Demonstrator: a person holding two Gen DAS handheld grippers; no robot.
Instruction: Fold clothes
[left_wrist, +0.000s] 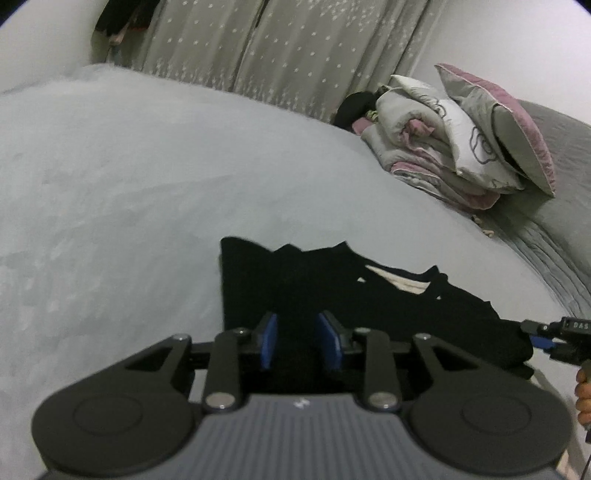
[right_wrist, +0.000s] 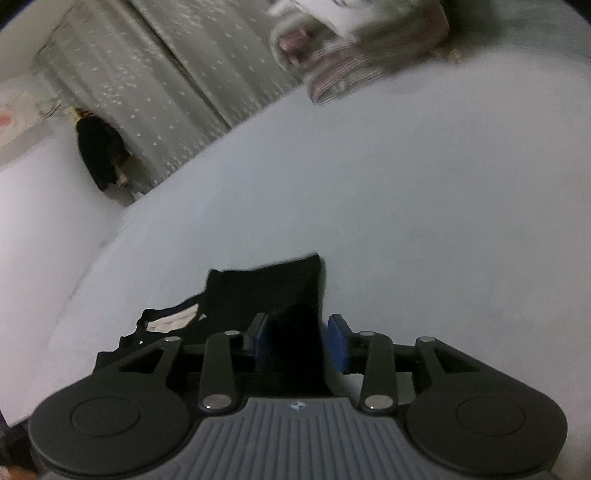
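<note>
- Lying on the pale grey bed (left_wrist: 147, 166), near its front edge, is a black garment (left_wrist: 295, 288), partly folded, with a light inner patch (left_wrist: 399, 282) showing at an opening.
- The left gripper (left_wrist: 295, 339) hangs low over the near edge of the black garment, its blue pads (left_wrist: 271, 339) standing a narrow way apart with dark cloth seen between them; I cannot tell whether the pads press on the cloth.
- The right gripper (right_wrist: 301, 341) sits at the garment's other end, close to the bed's front edge; its blue pads (right_wrist: 338, 341) stand apart with a bunched fold of the black cloth in the gap.
- On the right gripper, the right-hand pad shows a sliver of pale bed between itself and the cloth, so the fold looks loose rather than pinched.
- From the left wrist view the right gripper's tip (left_wrist: 543, 338) shows at the garment's far corner, with a person's fingers (left_wrist: 583, 391) just below it.
- A heap of rolled bedding (left_wrist: 417, 147) and a pink-edged pillow (left_wrist: 506, 125) rest at the bed's far right corner, well apart from the garment.
- A star-patterned curtain (left_wrist: 277, 48) hangs behind the bed's back edge, and dark clothes (right_wrist: 99, 151) hang by the wall at the curtain's end.
</note>
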